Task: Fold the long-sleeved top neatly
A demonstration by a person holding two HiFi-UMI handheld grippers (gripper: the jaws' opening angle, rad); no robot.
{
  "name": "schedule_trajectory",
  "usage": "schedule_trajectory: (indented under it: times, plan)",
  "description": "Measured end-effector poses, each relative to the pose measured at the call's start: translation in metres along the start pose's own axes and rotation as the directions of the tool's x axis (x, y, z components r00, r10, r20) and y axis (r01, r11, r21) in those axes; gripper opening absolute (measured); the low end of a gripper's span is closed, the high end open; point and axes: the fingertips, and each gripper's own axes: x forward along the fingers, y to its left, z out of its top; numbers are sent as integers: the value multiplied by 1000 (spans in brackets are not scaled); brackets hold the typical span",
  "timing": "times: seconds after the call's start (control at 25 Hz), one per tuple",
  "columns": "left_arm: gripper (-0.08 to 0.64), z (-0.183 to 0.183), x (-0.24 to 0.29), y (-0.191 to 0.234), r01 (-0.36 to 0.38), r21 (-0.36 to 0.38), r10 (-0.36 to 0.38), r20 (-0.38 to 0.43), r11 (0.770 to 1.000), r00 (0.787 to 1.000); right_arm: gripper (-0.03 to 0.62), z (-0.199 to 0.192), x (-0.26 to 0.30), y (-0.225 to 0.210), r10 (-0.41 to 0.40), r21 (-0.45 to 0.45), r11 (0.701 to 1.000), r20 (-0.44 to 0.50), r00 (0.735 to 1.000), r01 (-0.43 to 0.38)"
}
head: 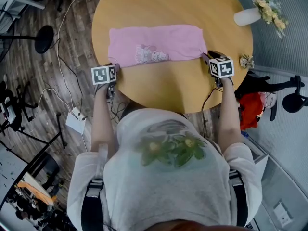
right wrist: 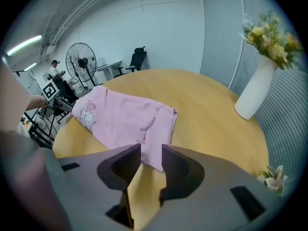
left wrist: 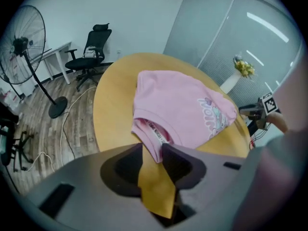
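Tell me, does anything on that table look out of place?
Only a small flower sprig lying loose on the round table, apart from the white vase of flowers. The pink top lies flat, folded into a strip.

Head view: sits on the head and looks steeply down past shoulders and forearms. Takes in the whole round table (head: pixel 168 86) from well above, with the pink top (head: pixel 156 44) across the middle, left gripper (head: pixel 115 69) at frame left and right gripper (head: pixel 207 57) at frame right.

Left gripper view: rides low and close over the table edge. Looks along its own jaws across the top toward the vase (left wrist: pixel 230 82) and the right gripper.

Right gripper view: same low, close angle from the opposite end. Faces back over the top toward the left gripper and a fan (right wrist: pixel 81 61).

Shared by all three: table and top.
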Motion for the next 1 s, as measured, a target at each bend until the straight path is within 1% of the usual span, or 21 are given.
schedule_trajectory:
  times: [0.04, 0.12, 0.16, 0.2, 0.28, 0.4, 0.44, 0.48, 0.56, 0.64, 0.76, 0.88, 0.96, 1.0]
  plan:
    - [121, -3, 1, 4, -35, 13, 35, -13, 999, 999, 144, -1, 9, 1, -11, 6, 1000, -12, 1000, 11]
    - [109, -7, 2, 10, -73, 40, 74, -23, 997, 997, 138, -16, 28, 0, -46, 26, 998, -100, 994, 49]
    - [107, -7, 2, 12, -73, 42, 74, -19, 996, 997, 140, -24, 35, -2, -69, 32, 997, -142, 987, 74]
    - [106, -7, 3, 13, -67, 35, 67, -15, 997, 998, 141, -29, 39, -5, -89, 34, 995, -162, 983, 96]
    - [100, -7, 3, 13, -52, 22, 52, -13, 998, 999, 144, -32, 39, -10, -117, 36, 992, -158, 981, 124]
    - [95, -6, 3, 14, -32, 55, 33, -21, 998, 999, 153, -37, 32, -22, -168, 28, 984, -180, 969, 176]
    - [92, -6, 3, 14, -23, 73, 25, -26, 997, 999, 153, -41, 30, -26, -175, 35, 982, -195, 965, 185]
    - [85, -6, 3, 15, -13, 85, 15, -31, 996, 999, 152, -45, 28, -28, -166, 53, 982, -210, 964, 180]
    - [75, -6, 3, 16, 9, 94, -5, -42, 996, 999, 153, -54, 24, -26, -112, 101, 985, -232, 966, 138]
    - [75, -5, 3, 16, 20, 97, -16, -44, 995, 999, 163, -58, 17, -23, -86, 121, 986, -227, 970, 116]
    - [75, -1, 0, 10, 44, 111, -41, -26, 993, 999, 172, -53, 5, -19, -110, 115, 984, -185, 977, 133]
    - [84, 3, -7, -4, 118, 96, -119, 1, 988, 993, 173, -40, -2, -2, -118, 93, 987, -129, 985, 131]
    - [118, 2, -11, -19, 187, 59, -188, 11, 981, 982, 175, -32, -3, 15, -107, 75, 991, -98, 989, 115]
    - [149, 0, -10, -28, 222, 33, -222, 12, 975, 975, 175, -30, -2, 23, -100, 68, 992, -87, 991, 106]
